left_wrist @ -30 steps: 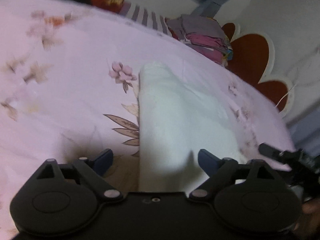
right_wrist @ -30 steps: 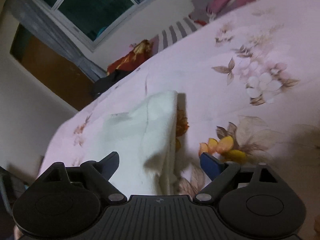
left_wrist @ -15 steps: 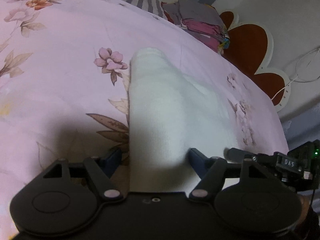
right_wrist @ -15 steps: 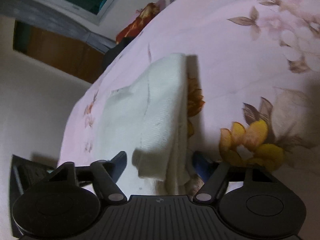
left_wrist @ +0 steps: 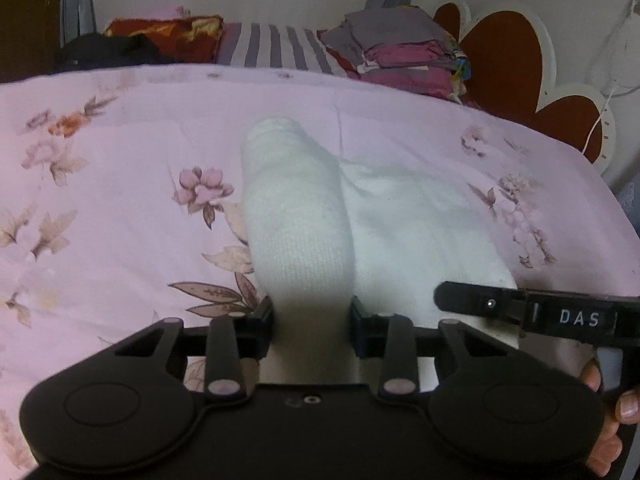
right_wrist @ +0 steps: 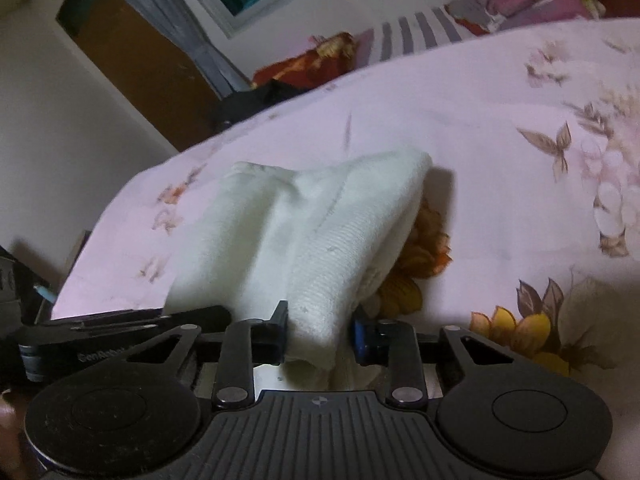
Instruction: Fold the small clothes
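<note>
While the bed, spread with a pink floral sheet, fills both views, a white knitted garment lies near its middle, its near edge lifted into two ridges. Folded clothes in a stack sit at the far edge beside a striped pillow. Left hand-held gripper is closed narrowly on one bunched ridge of the garment. Right hand-held gripper pinches the other ridge between its fingers. Both grippers sit just beside each other at the near hem.
</note>
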